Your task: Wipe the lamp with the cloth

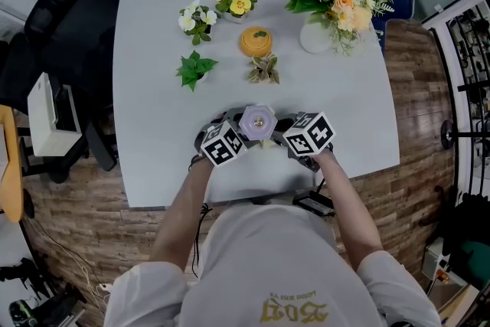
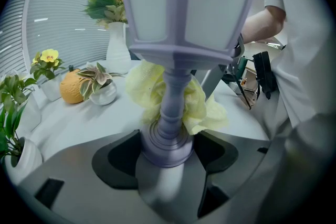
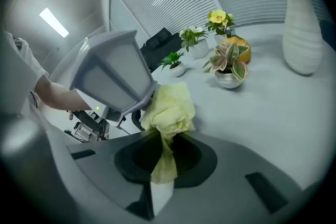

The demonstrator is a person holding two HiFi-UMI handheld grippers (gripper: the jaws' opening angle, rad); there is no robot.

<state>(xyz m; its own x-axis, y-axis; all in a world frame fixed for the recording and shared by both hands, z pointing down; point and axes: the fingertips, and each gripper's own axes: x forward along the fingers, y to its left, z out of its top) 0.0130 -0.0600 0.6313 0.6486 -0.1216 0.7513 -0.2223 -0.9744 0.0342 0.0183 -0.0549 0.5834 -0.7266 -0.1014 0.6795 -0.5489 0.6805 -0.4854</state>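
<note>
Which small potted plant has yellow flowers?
The far pot, right of the white-flowered pot; the green plant and variegated plant show only leaves.

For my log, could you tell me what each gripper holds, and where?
Left gripper: lamp, at its base. Right gripper: cloth, by one end.

Lamp (image 1: 258, 121) is sitting near the front edge of the table (image 1: 153, 111), between the left gripper (image 2: 167, 147), closing on its base from the left, and the right gripper (image 3: 161, 165) on its right, pinching the cloth (image 3: 169, 107), which is pressing against the lamp's stem just under the shade. Behind the lamp a plant (image 1: 265, 70) is sitting just in front of a pumpkin (image 1: 256, 41), with a second plant (image 1: 196, 70) off to their left. Further back a flower pot (image 1: 197, 19) and a second flower pot (image 1: 236, 4) are standing side by side, a vase (image 1: 315, 36) is standing at back right, and a chair (image 1: 69, 19) is standing off the table's left side.
</note>
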